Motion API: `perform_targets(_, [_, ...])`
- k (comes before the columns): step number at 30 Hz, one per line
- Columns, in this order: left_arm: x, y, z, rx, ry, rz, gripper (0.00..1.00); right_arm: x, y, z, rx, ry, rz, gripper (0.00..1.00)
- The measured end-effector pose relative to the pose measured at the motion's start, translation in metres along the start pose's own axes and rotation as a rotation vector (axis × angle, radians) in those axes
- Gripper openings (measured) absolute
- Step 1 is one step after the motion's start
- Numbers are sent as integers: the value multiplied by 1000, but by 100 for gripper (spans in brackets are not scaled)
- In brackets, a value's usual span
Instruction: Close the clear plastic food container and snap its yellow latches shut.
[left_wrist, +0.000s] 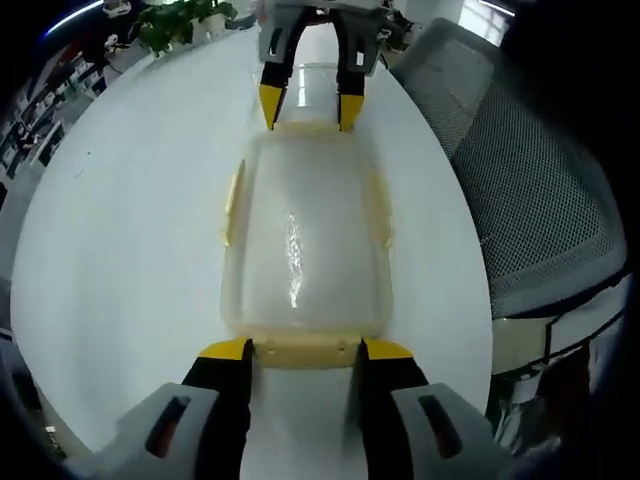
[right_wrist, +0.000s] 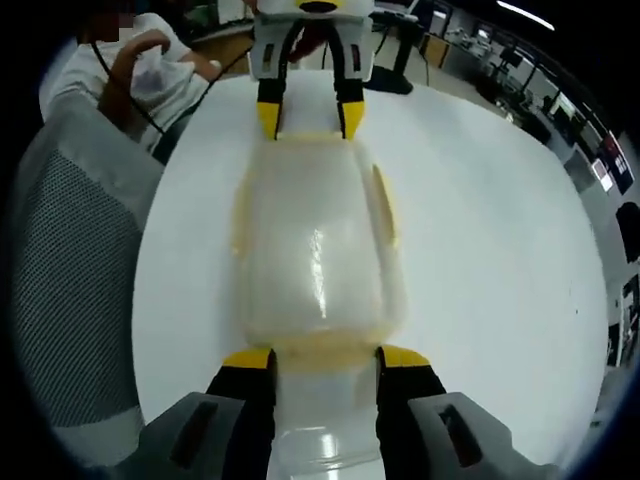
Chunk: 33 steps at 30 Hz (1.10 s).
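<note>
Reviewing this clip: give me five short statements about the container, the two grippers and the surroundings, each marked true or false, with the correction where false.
1. The clear container sits on a white table. True.
2. The left gripper and the right gripper face each other from opposite ends of the container. True.
3. The lid is off and lying beside the container. False: the lid is on the container.
4. Each gripper's jaws stand spread, one to either side of a yellow end latch. True.
5. A wooden stool stands next to the table. False: a grey mesh chair stands there.
</note>
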<state>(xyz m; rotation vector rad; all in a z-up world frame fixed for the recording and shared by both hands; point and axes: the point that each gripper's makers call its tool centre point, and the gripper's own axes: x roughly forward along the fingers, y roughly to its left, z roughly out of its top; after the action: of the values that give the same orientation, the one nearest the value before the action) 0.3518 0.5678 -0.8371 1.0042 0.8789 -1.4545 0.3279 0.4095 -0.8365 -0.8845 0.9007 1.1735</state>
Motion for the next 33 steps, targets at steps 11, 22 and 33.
perform_targets(11, [-1, -1, 1, -15, 5, 12, 38, -1, -2, 0, -11, 19, 17, 38])
perform_targets(22, [-1, 0, 2, -3, 20, 0, 40, 2, 0, 2, -11, 100, 24, 39])
perform_targets(33, [-3, -2, -1, -2, 90, 3, 40, 4, 1, 1, -7, 164, 87, 41])
